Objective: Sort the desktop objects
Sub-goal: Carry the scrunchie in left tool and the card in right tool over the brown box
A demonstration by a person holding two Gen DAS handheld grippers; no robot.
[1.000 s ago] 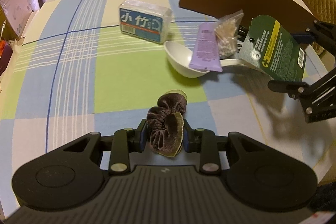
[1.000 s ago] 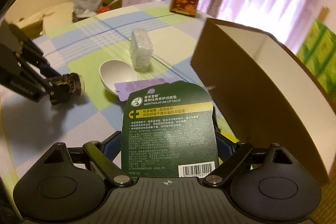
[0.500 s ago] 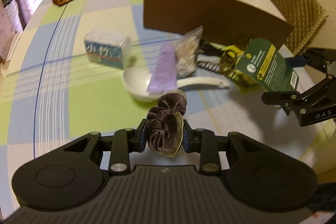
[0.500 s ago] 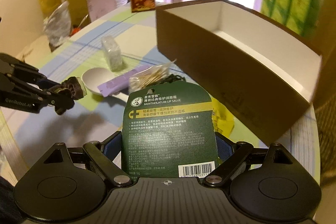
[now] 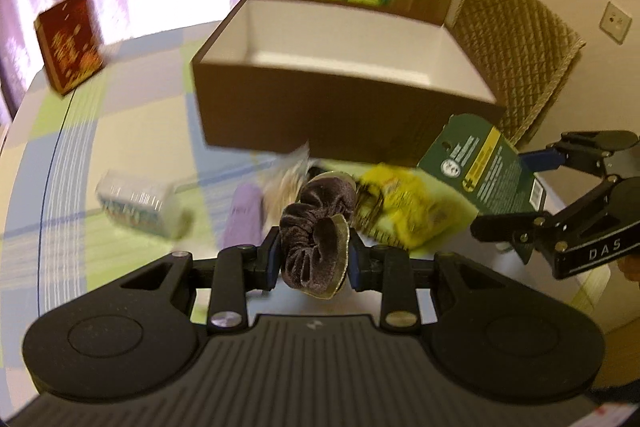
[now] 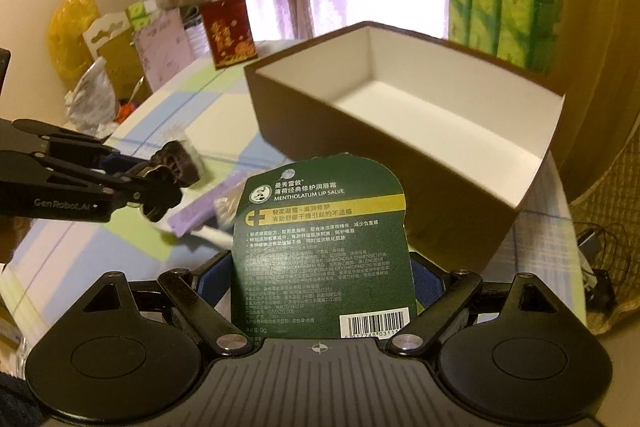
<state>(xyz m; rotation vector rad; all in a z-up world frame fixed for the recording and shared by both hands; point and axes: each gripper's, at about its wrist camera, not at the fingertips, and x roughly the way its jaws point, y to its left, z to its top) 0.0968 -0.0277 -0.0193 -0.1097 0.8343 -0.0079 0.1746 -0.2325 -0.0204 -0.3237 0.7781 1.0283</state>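
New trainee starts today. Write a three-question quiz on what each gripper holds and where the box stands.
1. True or false: the left gripper is shut on the brown scrunchie.
2. What does the right gripper hold? A) a spoon B) the green lip salve card C) a purple tube
3. Fill in: the brown box has a white inside, and what shows of it is ____.

Key
1. True
2. B
3. empty
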